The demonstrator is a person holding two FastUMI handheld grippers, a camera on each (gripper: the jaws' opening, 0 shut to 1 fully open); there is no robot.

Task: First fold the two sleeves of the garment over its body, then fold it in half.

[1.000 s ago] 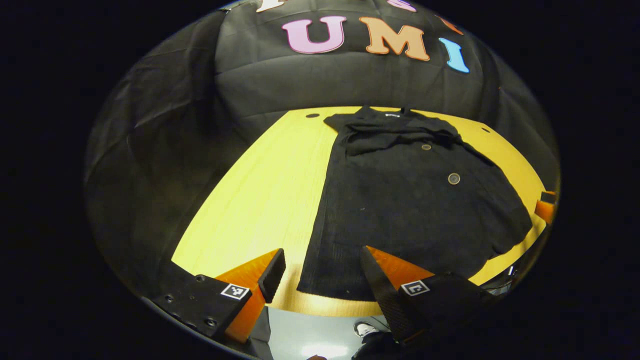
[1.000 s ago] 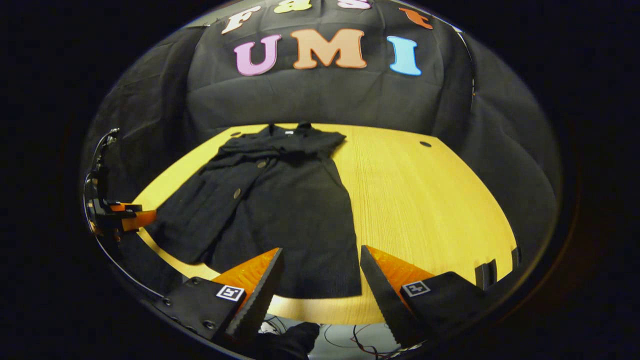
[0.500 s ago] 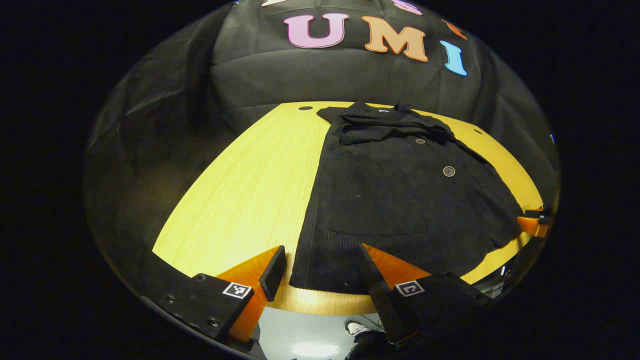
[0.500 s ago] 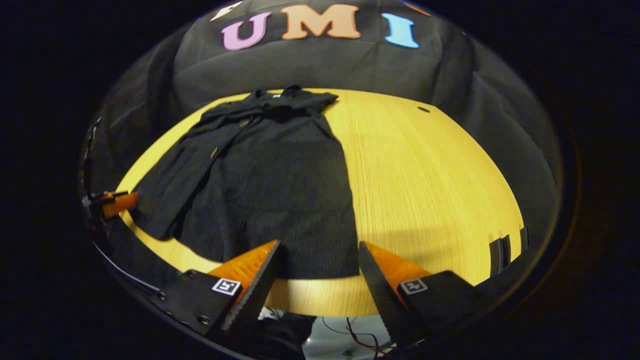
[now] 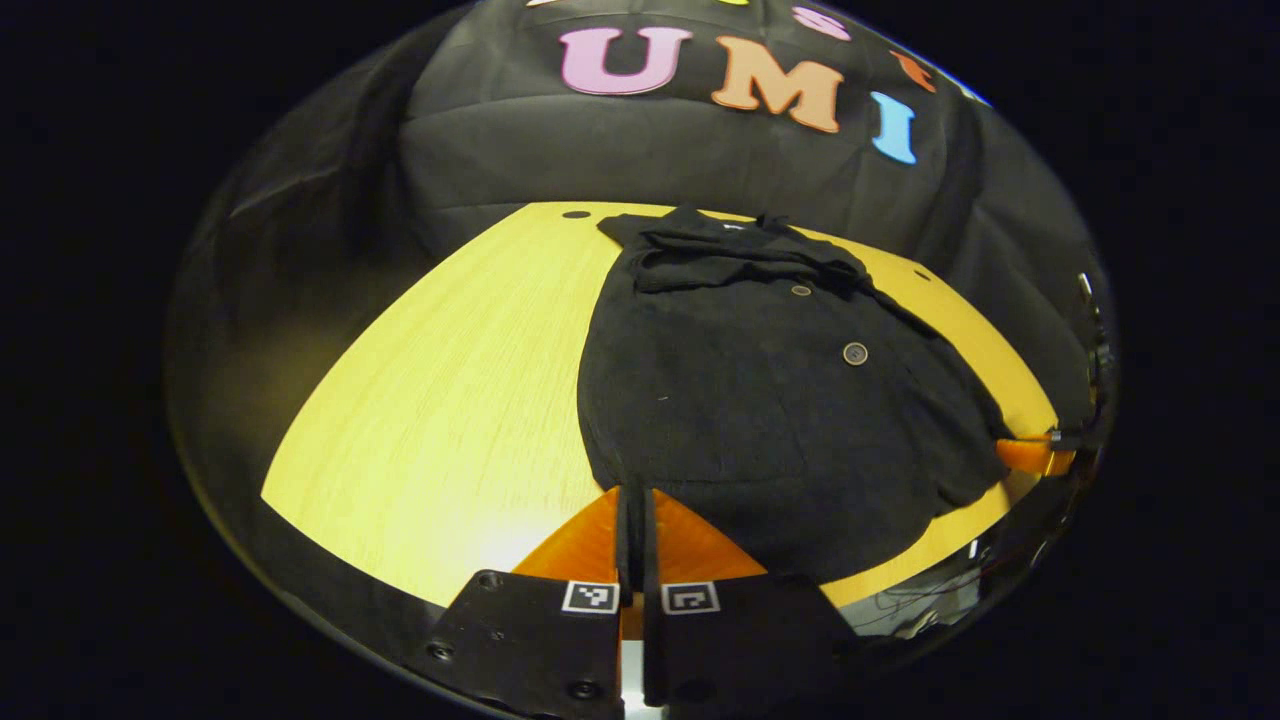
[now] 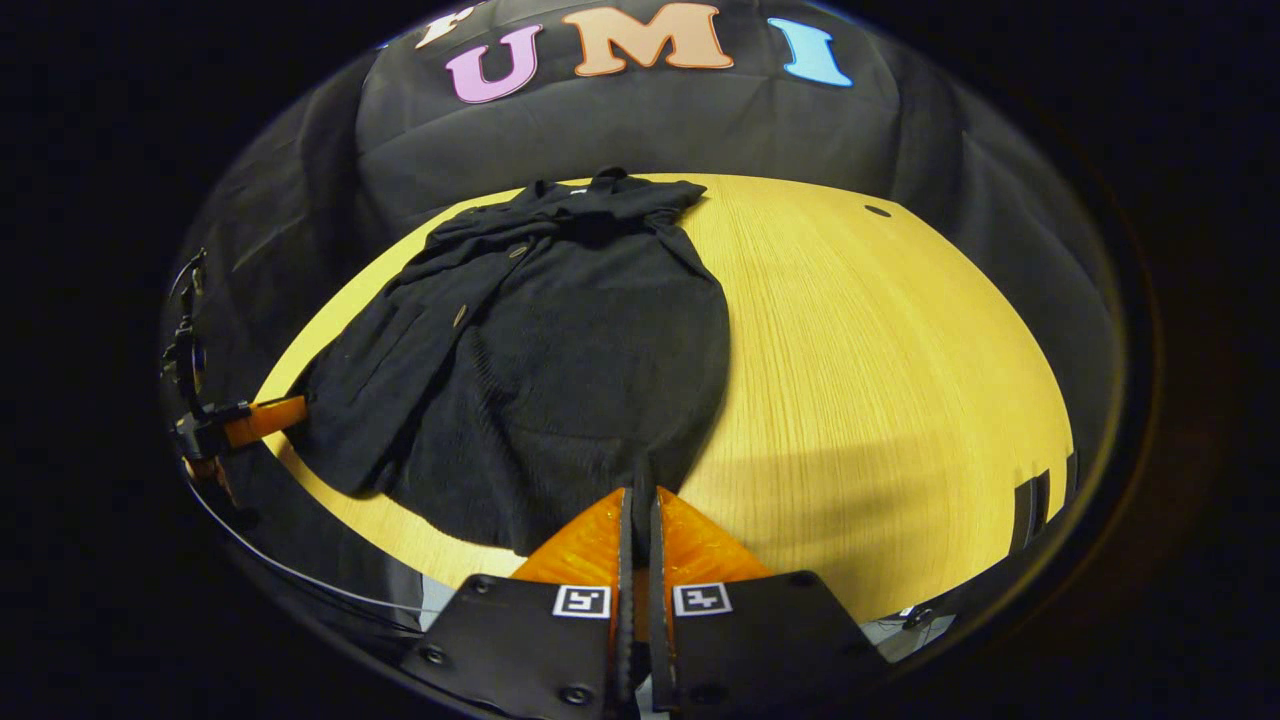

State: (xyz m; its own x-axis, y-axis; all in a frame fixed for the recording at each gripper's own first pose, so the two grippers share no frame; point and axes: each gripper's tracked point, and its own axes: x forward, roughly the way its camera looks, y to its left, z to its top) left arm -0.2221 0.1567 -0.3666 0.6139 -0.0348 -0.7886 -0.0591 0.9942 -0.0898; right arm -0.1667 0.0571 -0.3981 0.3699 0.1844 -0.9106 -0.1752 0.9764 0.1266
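Nearest the lens in the left gripper view, the left gripper (image 5: 632, 500) has its two fingers pressed together on the near left corner of the hem (image 5: 620, 478) of a black buttoned garment (image 5: 760, 400); the cloth edge meets the fingertips, so the pinch is judged to hold fabric, though the contact itself is hard to make out against the dark knit. In the right gripper view, the right gripper (image 6: 638, 500) likewise has its fingers closed together at the opposite near hem corner (image 6: 640, 470), where the cloth draws to a point between the tips. Each gripper also appears at the far edge of the other's view. Holding both hem corners at once suits the second part of the task: the hem can be carried as one straight edge toward the collar. Beyond the fingertips the garment lies flat on the yellow wooden table (image 5: 450, 400), its body running away from the near table edge, with two buttons (image 5: 855, 353) on the front panel. Farther off, the sleeves (image 5: 720, 265) appear gathered across the chest just below the collar (image 5: 720, 222), so the sleeve folds are judged done and the half fold about to begin. The collar lies near the table's far edge, in front of the black cloth wall (image 5: 640, 160).
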